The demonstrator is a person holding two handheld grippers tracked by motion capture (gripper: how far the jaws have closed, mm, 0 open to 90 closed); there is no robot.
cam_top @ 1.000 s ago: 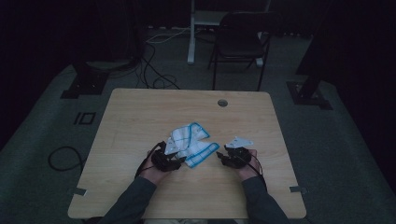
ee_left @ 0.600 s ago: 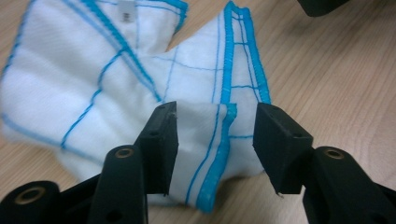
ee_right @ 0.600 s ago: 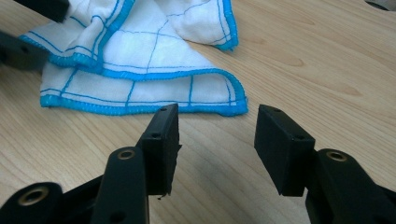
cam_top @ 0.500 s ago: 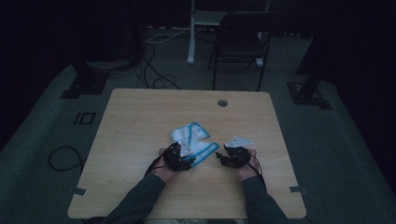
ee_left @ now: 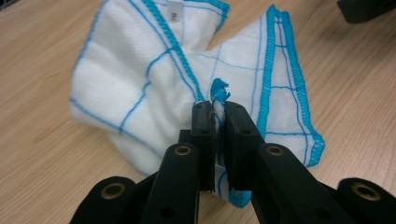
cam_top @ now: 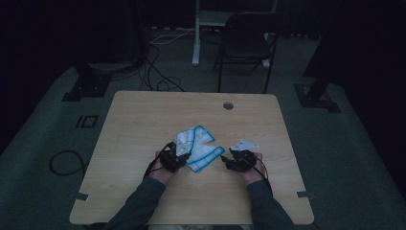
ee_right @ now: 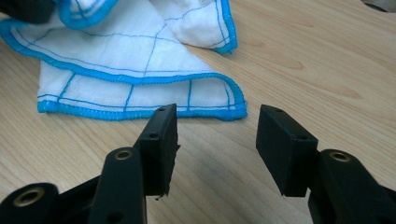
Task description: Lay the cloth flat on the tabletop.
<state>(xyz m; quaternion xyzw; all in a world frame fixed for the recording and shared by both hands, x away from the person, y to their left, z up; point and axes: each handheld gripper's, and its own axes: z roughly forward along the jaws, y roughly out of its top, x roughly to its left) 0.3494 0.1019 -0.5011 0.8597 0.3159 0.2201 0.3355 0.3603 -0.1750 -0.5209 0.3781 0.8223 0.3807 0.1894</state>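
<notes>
A white cloth [cam_top: 197,145] with blue edging and blue grid lines lies crumpled and partly folded near the middle of the wooden table [cam_top: 143,115]. My left gripper [ee_left: 218,109] is shut on a blue-stitched fold of the cloth [ee_left: 140,79], pinching its near edge. In the high view that left gripper [cam_top: 173,157] sits at the cloth's left side. My right gripper [ee_right: 215,128] stands open just above the table, its jaws empty, a little short of the cloth's [ee_right: 121,70] blue hem. From above, the right gripper [cam_top: 238,160] is at the cloth's right.
A small round hole [cam_top: 228,105] sits near the table's far edge. A dark chair [cam_top: 246,43] and a white stand [cam_top: 196,33] are beyond the table, with cables [cam_top: 158,81] on the floor. The room is dim.
My left gripper has moved right onto the cloth and shut on its edge, bunching the cloth. The right gripper has shifted slightly toward the cloth.
</notes>
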